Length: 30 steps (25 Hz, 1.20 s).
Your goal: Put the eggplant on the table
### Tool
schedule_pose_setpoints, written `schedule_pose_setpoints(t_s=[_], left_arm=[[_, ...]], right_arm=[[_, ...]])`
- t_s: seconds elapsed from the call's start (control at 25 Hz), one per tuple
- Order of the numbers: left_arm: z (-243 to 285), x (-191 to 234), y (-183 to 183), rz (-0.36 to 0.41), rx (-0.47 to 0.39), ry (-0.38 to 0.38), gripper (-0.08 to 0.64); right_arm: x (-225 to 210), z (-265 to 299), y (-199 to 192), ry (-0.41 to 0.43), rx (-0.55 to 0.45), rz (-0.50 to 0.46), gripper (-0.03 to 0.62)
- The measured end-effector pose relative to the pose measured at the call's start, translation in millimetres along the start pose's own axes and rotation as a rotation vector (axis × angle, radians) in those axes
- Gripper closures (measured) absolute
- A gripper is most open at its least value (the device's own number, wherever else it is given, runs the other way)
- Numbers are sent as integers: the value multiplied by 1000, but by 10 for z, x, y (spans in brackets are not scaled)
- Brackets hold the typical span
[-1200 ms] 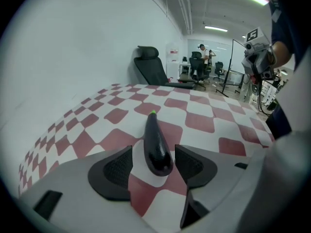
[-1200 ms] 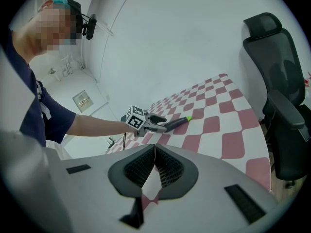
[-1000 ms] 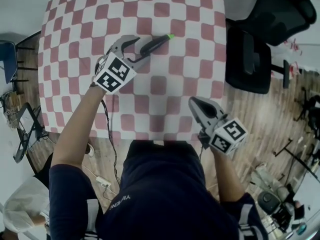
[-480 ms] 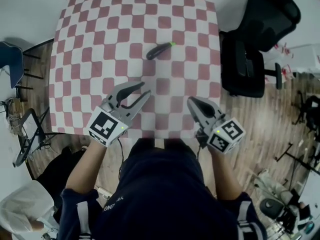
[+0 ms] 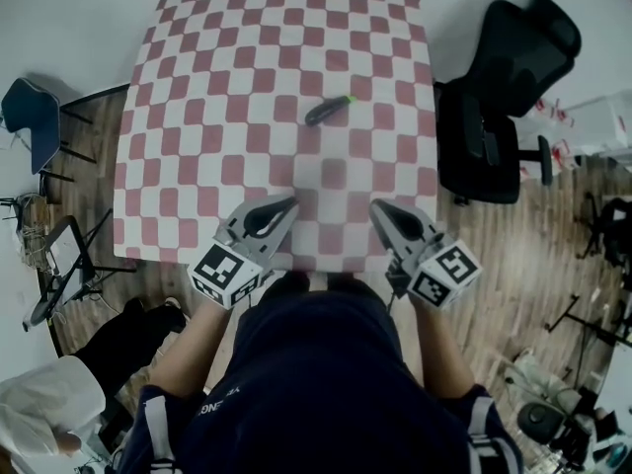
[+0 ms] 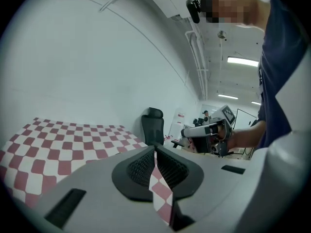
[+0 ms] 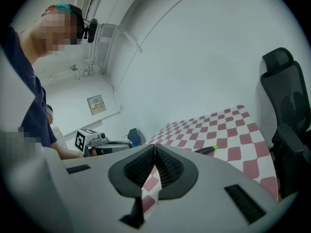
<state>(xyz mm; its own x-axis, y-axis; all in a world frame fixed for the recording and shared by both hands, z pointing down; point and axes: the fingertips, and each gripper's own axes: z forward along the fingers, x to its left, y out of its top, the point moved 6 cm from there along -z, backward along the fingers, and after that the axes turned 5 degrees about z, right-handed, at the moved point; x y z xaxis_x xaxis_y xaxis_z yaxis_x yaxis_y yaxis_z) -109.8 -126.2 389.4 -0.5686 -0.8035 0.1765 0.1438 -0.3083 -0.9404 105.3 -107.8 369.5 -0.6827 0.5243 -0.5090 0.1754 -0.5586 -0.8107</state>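
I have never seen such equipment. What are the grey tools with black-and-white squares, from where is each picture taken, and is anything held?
No machine works here: a person holds a two-jaw gripper in each hand, the left gripper and the right gripper. The marker cubes are parts of them. The head view comes from a camera on the person's head, looking steeply down. Each gripper view comes from a camera riding on that gripper, looking along its jaws. On the checked table lies one eggplant, dark with a green end, apart from both grippers. Both grippers are shut and hold nothing; the left jaws have just been closing, with nothing between them.
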Motion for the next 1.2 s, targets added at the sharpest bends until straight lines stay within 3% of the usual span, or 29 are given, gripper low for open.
schedule_pose_setpoints(t_s=[0.4,0.76,1.2], left_arm=[[-103,21,70,12,-20,28,534],[-71,59,228,41,-37,36,534],[-28,43,136,27,-24,38,534]], right_arm=[[272,45,195,51,-33,-94,576],[285,47,297,58,-38,-114,577],[227,65,257,52,-16,-116,577]])
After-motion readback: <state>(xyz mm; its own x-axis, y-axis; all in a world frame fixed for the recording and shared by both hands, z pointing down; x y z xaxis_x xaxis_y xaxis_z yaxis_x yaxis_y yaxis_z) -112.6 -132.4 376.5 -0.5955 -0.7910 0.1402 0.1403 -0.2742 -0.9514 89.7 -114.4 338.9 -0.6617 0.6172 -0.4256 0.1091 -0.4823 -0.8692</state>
